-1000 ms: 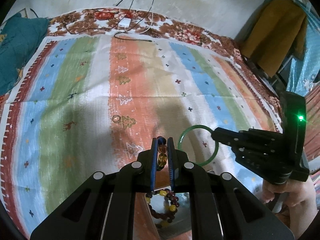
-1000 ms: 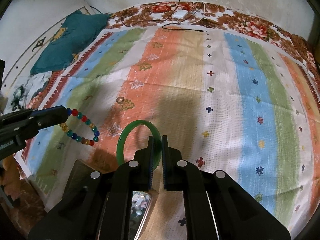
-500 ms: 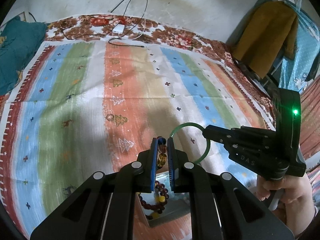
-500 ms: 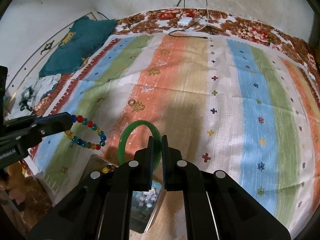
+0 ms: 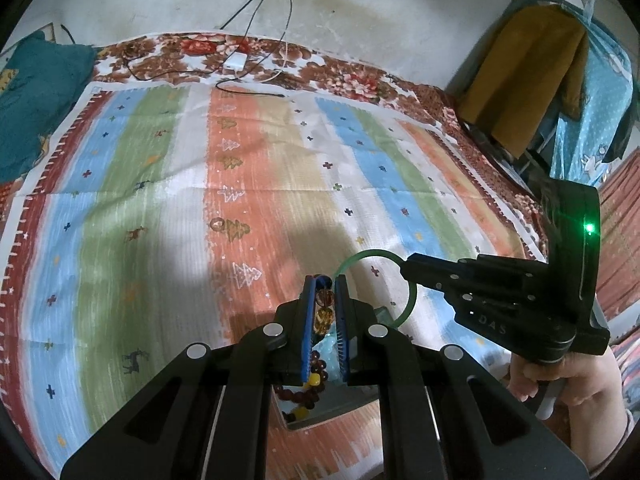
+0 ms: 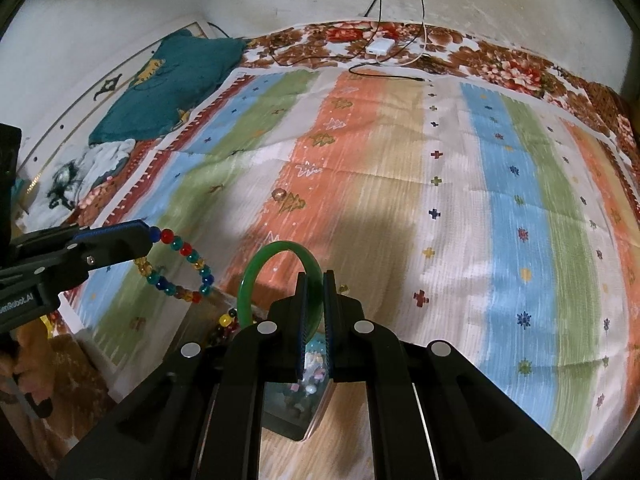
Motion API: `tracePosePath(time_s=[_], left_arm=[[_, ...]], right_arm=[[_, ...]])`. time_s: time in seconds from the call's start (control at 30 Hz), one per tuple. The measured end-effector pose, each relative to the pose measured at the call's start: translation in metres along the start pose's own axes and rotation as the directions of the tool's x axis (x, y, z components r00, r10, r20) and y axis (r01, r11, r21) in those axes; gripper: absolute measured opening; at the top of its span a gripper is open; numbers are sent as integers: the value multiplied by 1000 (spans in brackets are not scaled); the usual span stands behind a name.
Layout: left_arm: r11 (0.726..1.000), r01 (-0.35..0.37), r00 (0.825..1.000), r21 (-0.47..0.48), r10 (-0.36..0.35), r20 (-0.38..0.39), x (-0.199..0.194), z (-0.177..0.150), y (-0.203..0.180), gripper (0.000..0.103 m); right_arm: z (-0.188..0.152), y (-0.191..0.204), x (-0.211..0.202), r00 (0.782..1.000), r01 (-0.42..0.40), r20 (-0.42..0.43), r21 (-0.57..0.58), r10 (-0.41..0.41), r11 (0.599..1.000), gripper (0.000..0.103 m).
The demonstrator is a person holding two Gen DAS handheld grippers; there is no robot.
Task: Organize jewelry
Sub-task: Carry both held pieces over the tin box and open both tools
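My left gripper [image 5: 325, 280] is shut on a bracelet of coloured glass beads [image 5: 325, 306]; in the right wrist view the bead bracelet [image 6: 188, 258] hangs as a loop from the left gripper [image 6: 146, 236]. A green bangle [image 6: 256, 276] stands upright with my right gripper [image 6: 316, 280] shut on it, and the same green bangle [image 5: 372, 255] juts from the right gripper [image 5: 406, 268] in the left wrist view. Beneath both lies an open jewelry box [image 5: 340, 408] holding a dark red bead bracelet [image 5: 310, 384]. A small ring [image 5: 216, 224] rests on the striped rug [image 5: 160, 200].
A teal pillow [image 5: 32, 96] lies at the rug's far left. Cables and a white charger [image 5: 235, 62] lie along the far edge by the wall. Clothes [image 5: 528, 80] hang at the right. A person's hand [image 5: 560, 384] grips the right tool.
Both grippers have drawn back and slightly up from the rug, each keeping its piece of jewelry. More of the box and its dark bracelet shows beneath the left fingers.
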State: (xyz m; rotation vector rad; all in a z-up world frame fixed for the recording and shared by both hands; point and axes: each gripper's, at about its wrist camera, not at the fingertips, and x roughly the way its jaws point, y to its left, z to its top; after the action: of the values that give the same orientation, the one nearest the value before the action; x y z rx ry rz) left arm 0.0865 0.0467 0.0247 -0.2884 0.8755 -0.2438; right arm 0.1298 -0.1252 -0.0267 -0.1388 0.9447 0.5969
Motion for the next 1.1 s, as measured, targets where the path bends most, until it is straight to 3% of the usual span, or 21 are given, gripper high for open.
tracePosePath(time_s=[0.47, 0.6, 0.63, 0.67, 0.73, 0.9, 1.1], left_arm=[[1000, 20, 1000, -24, -20, -2, -8, -18, -1, 9], [999, 11, 997, -36, -14, -69, 1, -23, -2, 10], [999, 8, 996, -40, -11, -83, 4, -24, -1, 13], [999, 2, 996, -45, -6, -91, 6, -25, 0, 22], [999, -12, 996, -49, 8, -87, 6, -24, 1, 35], [994, -53, 997, -96, 46, -69, 9, -19, 15, 56], [987, -109, 991, -117, 99, -93, 24, -6, 27, 66]], right_arm=[[-26, 11, -7, 1000, -7, -18, -12, 6, 1000, 8], [-30, 12, -5, 998, -57, -35, 4, 57, 998, 10], [-31, 11, -5, 997, -64, -37, 19, 65, 998, 13], [-31, 11, -5, 998, -59, -38, 24, 59, 998, 28], [-30, 11, -5, 999, -33, -34, 18, 34, 999, 45], [-27, 9, -1, 998, -34, -46, 25, 35, 999, 46], [-18, 2, 12, 996, -36, -81, 45, 39, 998, 52]])
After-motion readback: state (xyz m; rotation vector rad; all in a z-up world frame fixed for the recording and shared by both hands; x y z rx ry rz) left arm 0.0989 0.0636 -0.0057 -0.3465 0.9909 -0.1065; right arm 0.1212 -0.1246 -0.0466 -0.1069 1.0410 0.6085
